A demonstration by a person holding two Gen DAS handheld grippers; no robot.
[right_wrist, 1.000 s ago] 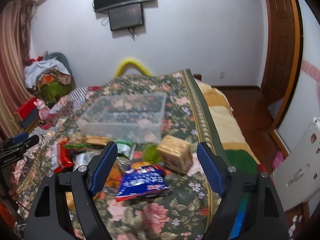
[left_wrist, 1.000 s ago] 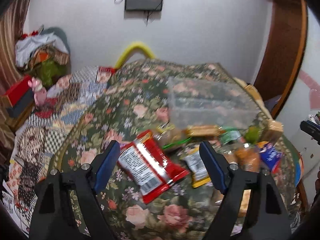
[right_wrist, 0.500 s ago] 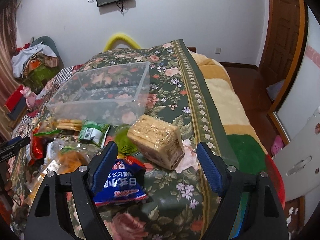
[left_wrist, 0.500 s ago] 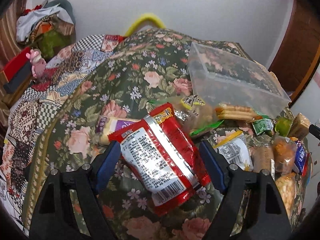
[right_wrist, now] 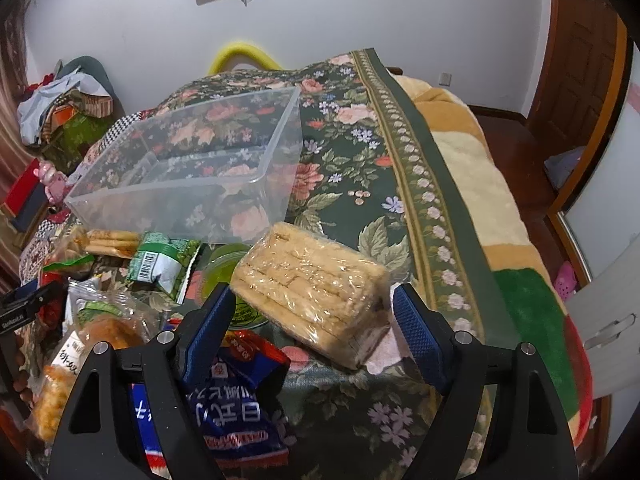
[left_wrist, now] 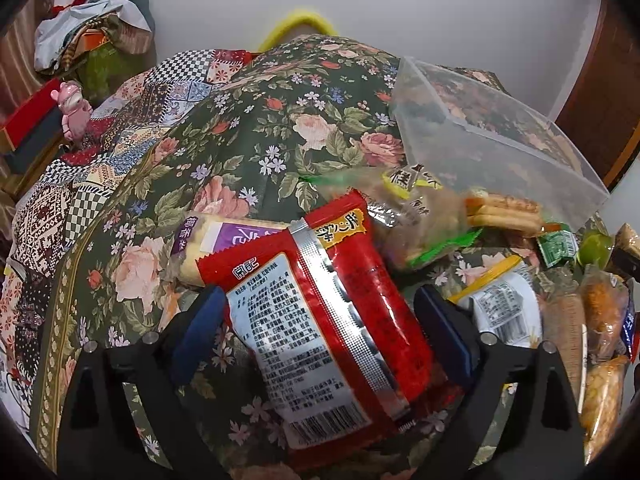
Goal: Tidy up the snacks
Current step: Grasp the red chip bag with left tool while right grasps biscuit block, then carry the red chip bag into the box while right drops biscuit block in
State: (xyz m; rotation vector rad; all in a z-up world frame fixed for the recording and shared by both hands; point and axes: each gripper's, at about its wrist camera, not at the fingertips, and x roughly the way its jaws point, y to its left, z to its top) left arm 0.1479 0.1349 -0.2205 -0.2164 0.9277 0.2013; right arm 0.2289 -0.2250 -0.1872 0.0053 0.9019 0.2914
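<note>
A red snack packet (left_wrist: 320,320) lies label-up on the floral bedspread, between the spread fingers of my left gripper (left_wrist: 320,312). Its jaws are opening and the pads stand clear of the packet's edges. A clear-wrapped block of biscuits (right_wrist: 316,288) lies between the fingers of my right gripper (right_wrist: 312,312), which is open with a gap on both sides. An empty clear plastic bin (right_wrist: 192,176) (left_wrist: 492,140) sits just beyond the snack pile. A blue packet (right_wrist: 232,412) lies under the right gripper's left finger.
Several more snacks lie around: a purple-and-white pack (left_wrist: 224,240), a green pouch (right_wrist: 160,264), a green jelly cup (right_wrist: 236,280), wafer sticks (left_wrist: 504,212), orange puffs (right_wrist: 56,392). The bed's right edge (right_wrist: 500,208) drops to the floor. Clothes are piled at the far left (left_wrist: 88,36).
Both grippers have come down closer to the bed. The red packet now lies between the left fingers, which have spread wider. The biscuit block now lies between the right fingers.
</note>
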